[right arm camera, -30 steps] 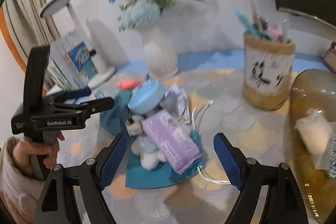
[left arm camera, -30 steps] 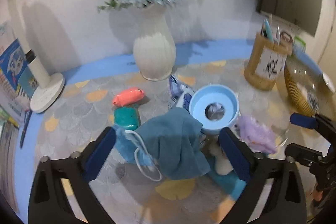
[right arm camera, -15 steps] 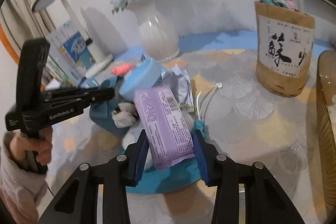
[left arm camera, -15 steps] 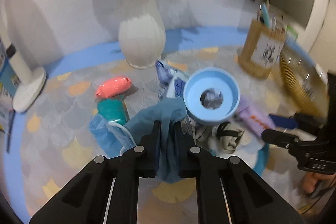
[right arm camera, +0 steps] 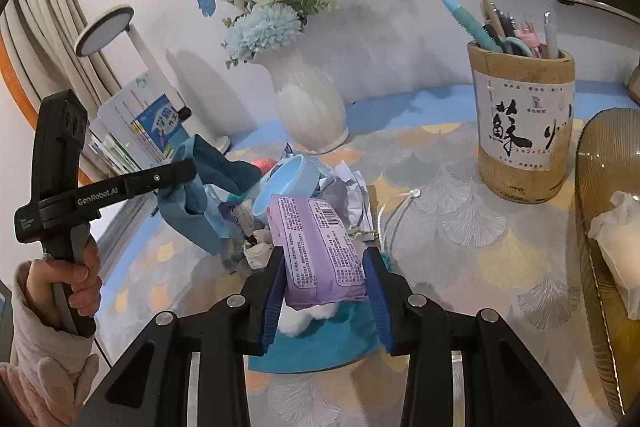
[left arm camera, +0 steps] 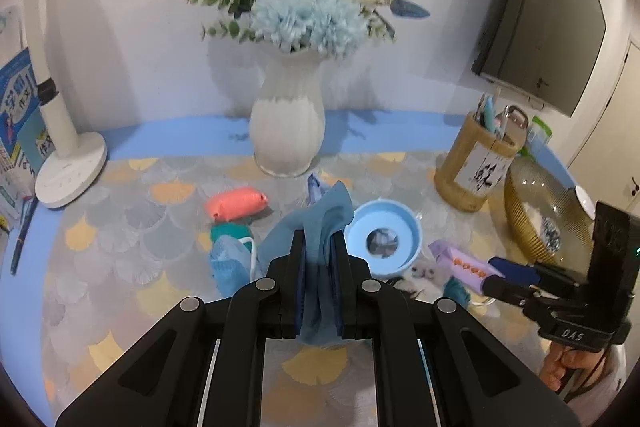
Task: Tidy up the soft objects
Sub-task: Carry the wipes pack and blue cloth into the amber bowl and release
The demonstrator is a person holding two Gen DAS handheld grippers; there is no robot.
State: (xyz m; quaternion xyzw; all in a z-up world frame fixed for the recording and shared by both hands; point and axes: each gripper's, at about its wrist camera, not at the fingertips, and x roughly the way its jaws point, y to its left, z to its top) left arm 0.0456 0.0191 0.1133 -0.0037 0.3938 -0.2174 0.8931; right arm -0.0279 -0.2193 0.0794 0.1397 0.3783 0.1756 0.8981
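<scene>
We counted two grippers, both loaded. The left gripper was clamped narrow on one blue cloth, lifted off the table w/ its lower end hanging between the fingers. The right gripper pinched one purple tissue pack by its sides, above the pile. Left on the table: one light-blue bowl tipped on the heap, one face mask, one pink packet, one teal roll partly hidden behind the mask. Also one white vase, one pen holder, one lamp. One amber bowl was cut off at the frame edge; its white contents were hard to ID.
</scene>
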